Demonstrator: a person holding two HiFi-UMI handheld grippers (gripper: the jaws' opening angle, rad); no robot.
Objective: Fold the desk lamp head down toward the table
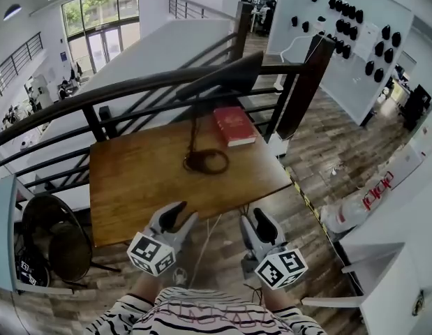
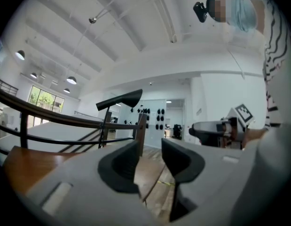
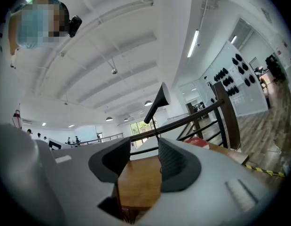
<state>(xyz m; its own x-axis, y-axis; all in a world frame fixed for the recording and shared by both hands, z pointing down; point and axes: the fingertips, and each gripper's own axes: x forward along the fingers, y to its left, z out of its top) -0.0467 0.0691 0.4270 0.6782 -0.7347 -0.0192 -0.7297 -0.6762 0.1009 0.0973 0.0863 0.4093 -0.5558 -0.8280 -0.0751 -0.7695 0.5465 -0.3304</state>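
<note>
Holding both sets of fingers released and empty, I have the grippers just off the near edge of a brown wooden table (image 1: 132,187). My left gripper (image 1: 179,218) has its two grey jaws parted by a modest gap. In the left gripper view only floorboards and the table's edge show through that gap. My right gripper (image 1: 256,223) stands wider apart, and in the right gripper view only bare tabletop lies beyond its jaws, again with nothing caught. Both point level toward the far side. I judge this a ready stance, with the jaws open so that either can close on the lamp once it gets there.

Farther out, near the table's middle, the black desk lamp's ring-shaped base (image 1: 206,161) rests flat on the wood. A thin dark stem rises from it to the long black lamp head (image 1: 222,75), which is raised high over the far part of the table, slanting up toward the right. It is well apart from both grippers, so the fold has not begun. To bring the head down I would probably steady the stem or base with one gripper and press on the head with the other, since a base like that could tip or slide.

Just right of the stem, toward the far edge, lies a red hardback book (image 1: 234,125). A dark metal railing (image 1: 93,125) runs behind the table. A round black fan (image 1: 51,243) stands on the floor at the near left.
</note>
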